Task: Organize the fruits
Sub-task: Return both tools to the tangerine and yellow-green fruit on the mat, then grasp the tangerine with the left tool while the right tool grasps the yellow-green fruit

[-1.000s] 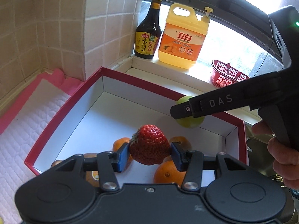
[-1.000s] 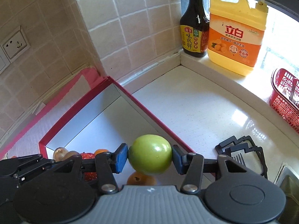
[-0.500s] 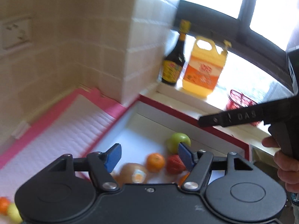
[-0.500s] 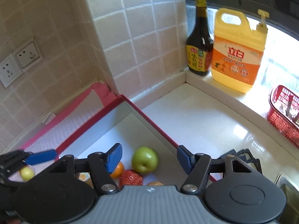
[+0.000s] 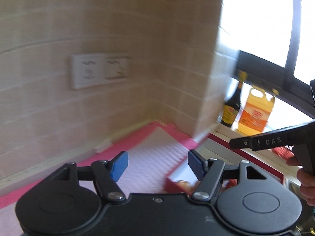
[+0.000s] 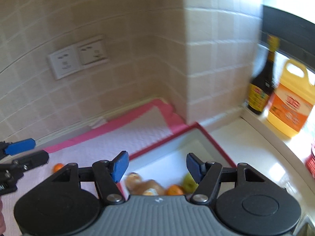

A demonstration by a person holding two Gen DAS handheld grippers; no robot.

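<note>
The red-rimmed white box (image 6: 198, 126) holds fruit: a green apple (image 6: 189, 182), an orange (image 6: 174, 189) and brownish fruit (image 6: 137, 179) along its near side. One small orange (image 6: 58, 167) lies on the pink mat (image 6: 126, 137) outside the box. My right gripper (image 6: 157, 166) is open and empty, raised above the box's left corner. My left gripper (image 5: 157, 167) is open and empty, raised over the mat left of the box (image 5: 244, 151). The right gripper's body (image 5: 275, 139) shows in the left wrist view. The left gripper's fingers (image 6: 19, 146) show in the right wrist view.
A tiled wall with sockets (image 6: 78, 58) stands behind the mat. A dark sauce bottle (image 6: 261, 82) and a yellow detergent jug (image 6: 291, 106) stand on the window sill. A red basket (image 6: 311, 161) is at the far right. Both views are motion-blurred.
Both grippers let go: the strawberry and the green apple dropped into the box. Both grippers then rose and swung left, toward the mat and wall.
</note>
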